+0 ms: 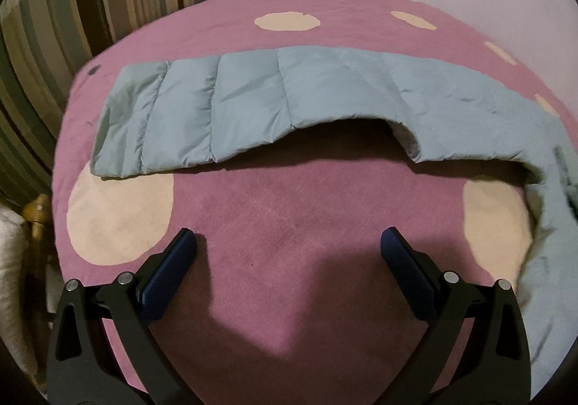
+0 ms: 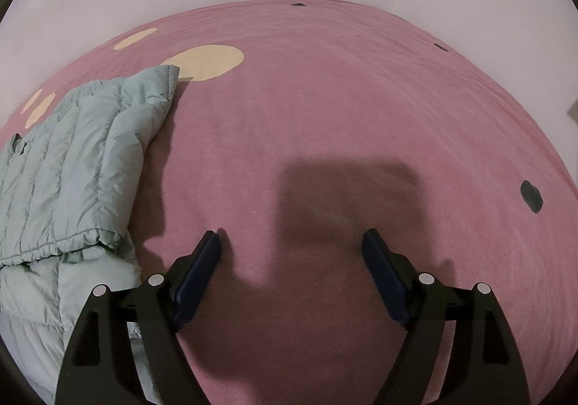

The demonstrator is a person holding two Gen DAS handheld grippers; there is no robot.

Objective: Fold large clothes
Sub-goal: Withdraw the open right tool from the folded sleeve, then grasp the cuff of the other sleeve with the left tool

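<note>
Both tongs hang released over the pink spotted blanket (image 1: 274, 210), left gripper (image 1: 289, 246) and right gripper (image 2: 290, 246) grasping nothing. Beyond the left gripper, a pale blue quilted jacket (image 1: 253, 105) stretches across the blanket; it lies left of the right gripper.

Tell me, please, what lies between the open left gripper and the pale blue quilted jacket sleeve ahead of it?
Only bare pink bedspread, partly in shadow, as the left wrist view shows. The left gripper stands open and empty, short of the pale blue quilted jacket sleeve.
</note>
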